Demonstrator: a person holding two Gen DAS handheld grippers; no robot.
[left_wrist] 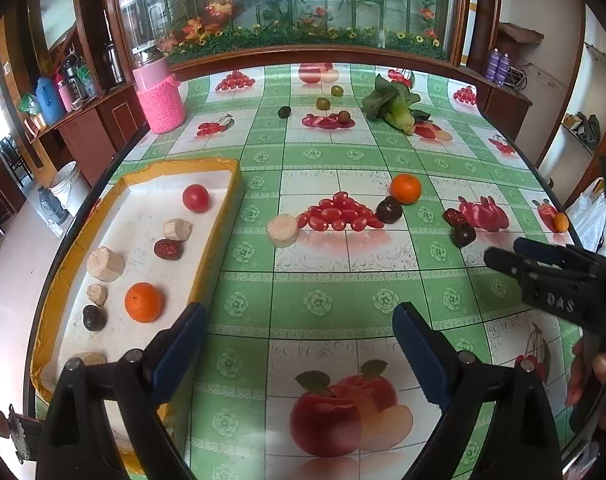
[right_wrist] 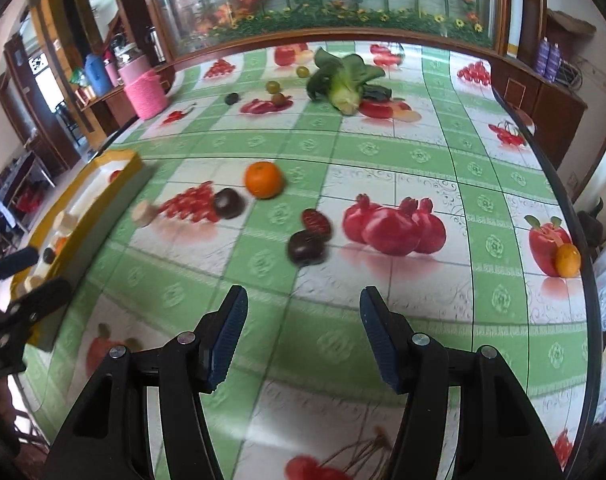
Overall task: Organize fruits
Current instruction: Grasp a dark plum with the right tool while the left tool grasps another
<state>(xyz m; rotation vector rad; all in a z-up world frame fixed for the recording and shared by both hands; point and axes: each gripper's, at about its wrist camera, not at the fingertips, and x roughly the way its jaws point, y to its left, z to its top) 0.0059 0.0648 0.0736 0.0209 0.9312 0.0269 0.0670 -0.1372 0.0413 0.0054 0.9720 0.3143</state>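
Left gripper [left_wrist: 299, 344] hangs wide apart and empty over the green fruit-print tablecloth [left_wrist: 331, 304], just beside the near corner of the yellow-rimmed tray [left_wrist: 219, 216]. That tray already holds a tomato [left_wrist: 196, 198], an orange [left_wrist: 143, 302], a red date [left_wrist: 168, 249], a dark plum [left_wrist: 94, 317] and several beige chunks. Loose fruit lies further right on the cloth: 1 beige round [left_wrist: 282, 231], a second dark plum [left_wrist: 389, 209] touching a second orange [left_wrist: 405, 188], then a date [right_wrist: 315, 221] against a third dark plum [right_wrist: 307, 247], and a small orange [right_wrist: 567, 260] at the far right edge. Right gripper [right_wrist: 303, 340] is also parted with nothing between its pads, aimed down at the cloth short of that date-and-plum pair.

My judgement: the step is a reach for the next loose fruit. The right side looks best placed for the third plum; approach from above, straddle it squarely so the touching date is not nudged away, and close gently since round fruit rolls.
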